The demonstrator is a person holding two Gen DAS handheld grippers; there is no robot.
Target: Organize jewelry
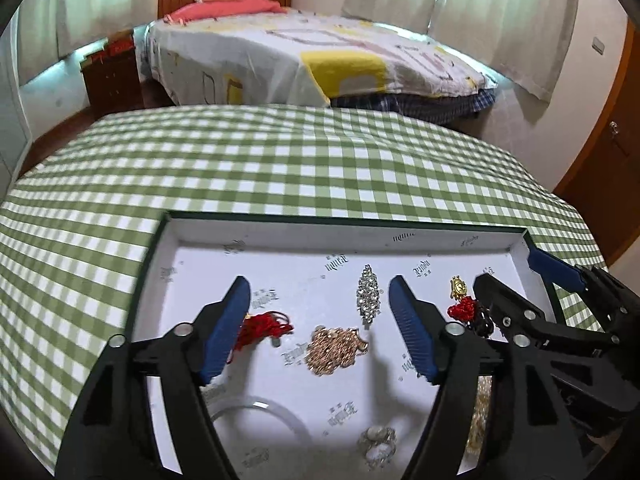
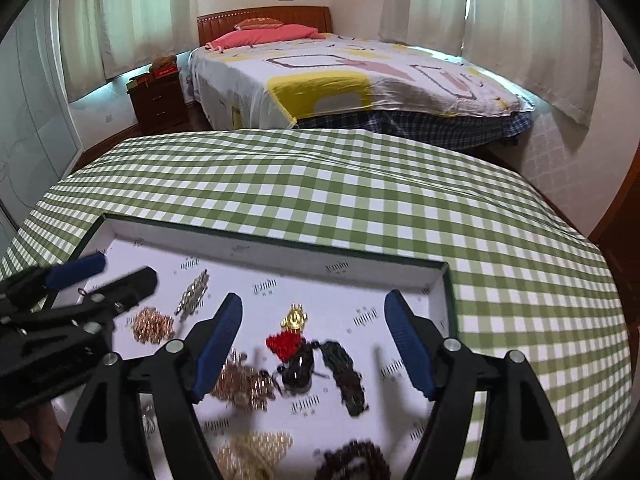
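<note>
A shallow white tray with a dark green rim lies on the checked tablecloth and holds loose jewelry. In the left wrist view my left gripper is open and empty above a rose-gold chain pile, a rhinestone clip and a red cord. A clear bangle and a ring cluster lie nearer. My right gripper is open and empty over a gold charm on a red knot and dark beads. The tray rim shows at the right.
The table carries a green-and-white checked cloth. Beyond it stands a bed with a patterned sheet, and a wooden nightstand at the left. A wooden door is at the right. The right gripper's arm reaches over the tray's right side.
</note>
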